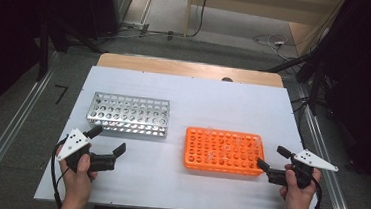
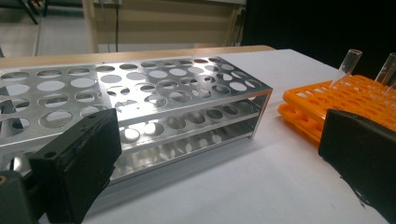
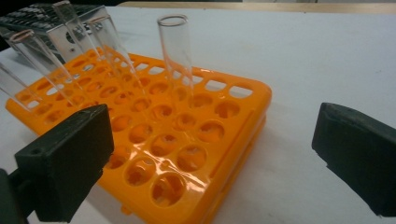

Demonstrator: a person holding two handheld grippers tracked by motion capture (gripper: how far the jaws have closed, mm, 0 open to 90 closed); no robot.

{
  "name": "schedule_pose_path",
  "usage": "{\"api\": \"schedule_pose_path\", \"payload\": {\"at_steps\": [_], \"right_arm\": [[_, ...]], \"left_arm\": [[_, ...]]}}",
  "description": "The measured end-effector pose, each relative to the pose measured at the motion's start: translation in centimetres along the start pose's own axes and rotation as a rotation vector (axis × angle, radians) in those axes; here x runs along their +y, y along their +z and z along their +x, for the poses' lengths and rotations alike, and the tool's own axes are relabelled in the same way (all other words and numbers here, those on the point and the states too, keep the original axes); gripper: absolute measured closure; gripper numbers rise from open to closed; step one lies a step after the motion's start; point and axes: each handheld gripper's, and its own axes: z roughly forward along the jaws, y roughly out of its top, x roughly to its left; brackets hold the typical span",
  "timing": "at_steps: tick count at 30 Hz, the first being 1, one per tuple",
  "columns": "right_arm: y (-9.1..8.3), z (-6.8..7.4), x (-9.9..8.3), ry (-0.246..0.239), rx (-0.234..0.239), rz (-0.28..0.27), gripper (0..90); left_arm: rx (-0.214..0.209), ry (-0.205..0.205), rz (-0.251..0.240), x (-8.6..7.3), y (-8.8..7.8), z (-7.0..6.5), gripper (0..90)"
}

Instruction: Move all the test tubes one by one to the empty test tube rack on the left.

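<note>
An empty silver metal tube rack (image 1: pixel 129 113) stands at the table's left middle. To its right sits an orange plastic rack (image 1: pixel 224 151) with several clear glass tubes (image 3: pixel 176 51) leaning in its holes. My left gripper (image 1: pixel 108 140) hovers just in front of the metal rack (image 2: pixel 140 102), open, with nothing between its jaws; the orange rack (image 2: pixel 345 100) lies off to its right. My right gripper (image 1: pixel 272 158) is at the orange rack's right end, open and empty, looking across the rack (image 3: pixel 187 126) toward the metal one (image 3: pixel 42 18).
The racks rest on a white board (image 1: pixel 187 190) over a wooden table whose far edge (image 1: pixel 191 68) shows. Cables (image 1: pixel 273 41) lie on the floor beyond, and dark equipment stands at both sides. Bare board lies between and in front of the racks.
</note>
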Motion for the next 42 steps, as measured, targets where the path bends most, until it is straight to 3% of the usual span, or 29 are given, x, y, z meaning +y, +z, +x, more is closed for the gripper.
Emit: {"api": "schedule_pose_path", "payload": {"at_steps": [18, 21, 34, 42], "right_arm": [[-0.2, 0.7, 0.8, -0.007, 0.011, 0.010, 1.7], [0.5, 1.0, 1.1, -0.008, 0.007, 0.038, 7.3], [3.0, 1.7, 1.2, 0.010, 0.018, 0.077, 55.4], [4.1, 2.2, 1.0, -0.013, -0.019, 0.086, 67.9]], "left_arm": [[-0.012, 0.018, 0.007, 0.1, -0.3, -0.9, 0.0], [-0.014, 0.016, 0.010, 0.1, -0.3, -1.0, 0.0], [-0.023, 0.020, 0.018, 0.2, -0.2, -1.3, 0.0], [-0.028, 0.025, 0.018, 0.2, 0.0, -1.5, 0.0]]}}
